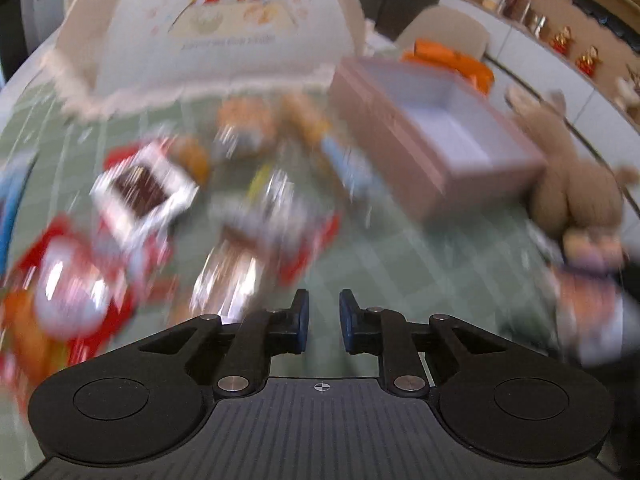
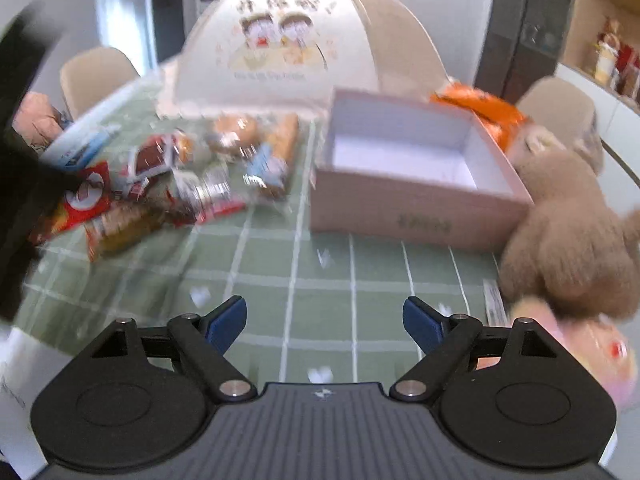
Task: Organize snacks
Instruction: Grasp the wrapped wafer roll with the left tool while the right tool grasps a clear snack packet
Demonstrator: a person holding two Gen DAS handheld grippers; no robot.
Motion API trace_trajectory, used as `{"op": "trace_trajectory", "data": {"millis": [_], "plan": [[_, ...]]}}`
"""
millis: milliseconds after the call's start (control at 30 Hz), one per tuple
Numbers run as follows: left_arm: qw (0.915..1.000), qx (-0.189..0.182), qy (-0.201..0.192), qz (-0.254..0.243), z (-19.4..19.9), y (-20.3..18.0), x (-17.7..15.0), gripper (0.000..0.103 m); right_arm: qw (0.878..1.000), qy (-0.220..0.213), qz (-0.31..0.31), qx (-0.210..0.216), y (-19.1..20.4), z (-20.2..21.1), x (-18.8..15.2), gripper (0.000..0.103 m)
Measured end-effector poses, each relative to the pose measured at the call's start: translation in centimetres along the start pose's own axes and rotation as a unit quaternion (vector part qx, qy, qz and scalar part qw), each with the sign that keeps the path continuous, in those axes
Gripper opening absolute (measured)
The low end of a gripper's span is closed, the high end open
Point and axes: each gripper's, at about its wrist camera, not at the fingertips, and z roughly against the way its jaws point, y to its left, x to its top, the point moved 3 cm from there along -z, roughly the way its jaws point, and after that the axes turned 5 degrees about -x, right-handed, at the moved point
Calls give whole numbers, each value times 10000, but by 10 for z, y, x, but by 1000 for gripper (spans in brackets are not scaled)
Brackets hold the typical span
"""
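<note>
Snack packets [image 1: 168, 216] lie heaped ahead-left of the nearly closed, empty left gripper [image 1: 324, 320], the nearer one; empty box [image 2: 404, 172] sits ahead-right of the wide-spread, empty right gripper [image 2: 324, 320]

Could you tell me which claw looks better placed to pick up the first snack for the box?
Probably the left claw: the snack pile lies just ahead of it, while the open right claw faces bare tablecloth near the empty box.

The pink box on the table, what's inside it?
The pink box looks empty: only its white floor and walls show. The near wall hides the front strip of floor. The snacks lie outside, left of it.
</note>
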Motion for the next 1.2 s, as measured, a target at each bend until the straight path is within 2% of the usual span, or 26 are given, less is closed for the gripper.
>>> {"op": "trace_trajectory", "data": {"millis": [67,133,200,233,333,400,500,533,633,700,733,767,800,833,867,967,1033,1100,1167,1200], "plan": [[9996,182,59,187,16,10,-26,20,9998,-96,128,154,11,-6,18,86],[9980,198,15,596,30,26,-42,20,9986,-280,300,322,28,-15,40,82],[9952,143,-148,955,45,41,-47,20,9970,-407,573,318,47,-29,65,69],[9940,149,-276,1051,52,47,-48,20,9967,-422,644,256,56,-42,81,68],[9902,142,-599,1254,73,56,-45,21,9988,-145,454,138,67,-87,121,66],[9880,85,-736,1356,83,56,-48,21,9992,101,378,-4,73,-120,138,55],[9871,8,-741,1418,87,60,-54,21,9967,307,666,-334,85,-157,148,46],[9870,-11,-710,1442,88,61,-57,21,9955,313,777,-453,88,-162,146,41],[9849,12,-693,1585,87,70,-65,21,9944,358,867,-480,91,-163,138,38],[9820,51,-709,1747,85,78,-68,21,9949,382,880,-296,93,-152,130,38],[9809,80,-715,1807,84,81,-69,21,9954,413,862,-68,94,-144,125,36],[9802,93,-723,1842,84,84,-68,21,9950,509,796,331,94,-132,118,32],[9798,91,-742,1853,84,84,-66,21,9922,726,701,733,95,-126,111,21],[9797,69,-760,1852,84,85,-64,21,9846,1109,490,1263,96,-119,99,17],[9799,49,-766,1843,84,86,-63,21,9820,1116,377,1478,96,-106,89,17],[9815,66,-768,1753,82,87,-56,21,9760,987,809,1762,105,-78,67,17],[9823,54,-778,1705,82,86,-52,21,9760,659,1262,1648,112,-67,61,18],[9829,56,-817,1648,84,86,-47,21,9774,493,1411,1495,115,-69,65,27],[9825,66,-880,1640,87,86,-41,21,9799,544,1260,1445,114,-80,69,47],[9820,38,-918,1652,89,87,-37,21,9805,629,1173,1446,113,-84,69,47]]}}
